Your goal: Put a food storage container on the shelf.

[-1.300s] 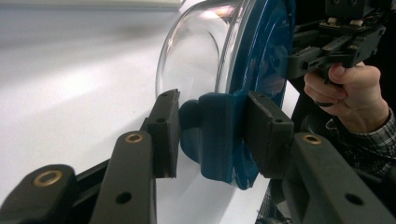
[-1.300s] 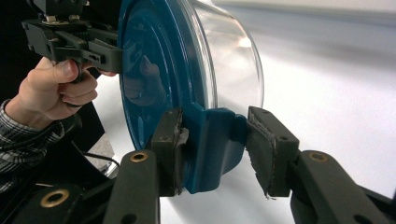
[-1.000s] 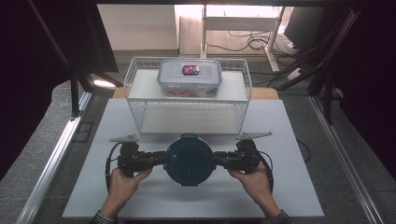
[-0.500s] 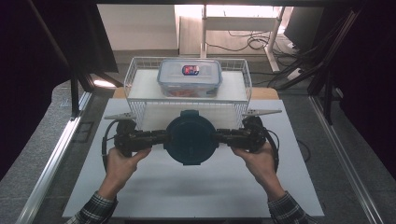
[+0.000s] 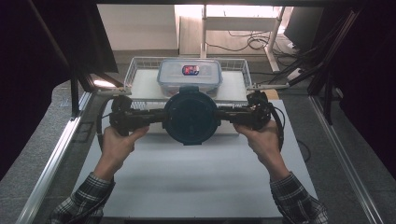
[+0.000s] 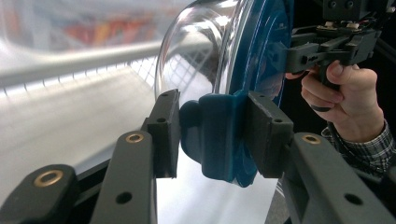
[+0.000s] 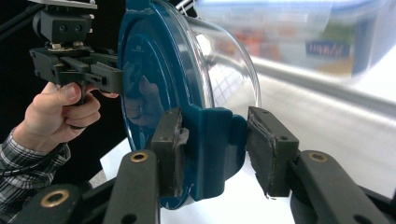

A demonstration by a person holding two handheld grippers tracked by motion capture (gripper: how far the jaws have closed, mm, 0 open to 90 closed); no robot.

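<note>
While the left gripper [image 5: 156, 116] and right gripper [image 5: 225, 114] each pinch a side latch of the round blue-lidded container [image 5: 190, 117], held above the table at 6 o'clock of the wire basket [image 5: 233, 63], the carry step calls for 2 level hands easing it toward 12 o'clock.

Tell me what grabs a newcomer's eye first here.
The round container with a blue lid held mid-air above the white table, the left gripper and right gripper each clamped on a side latch. Behind it sits a wire basket holding a clear lidded box.
</note>
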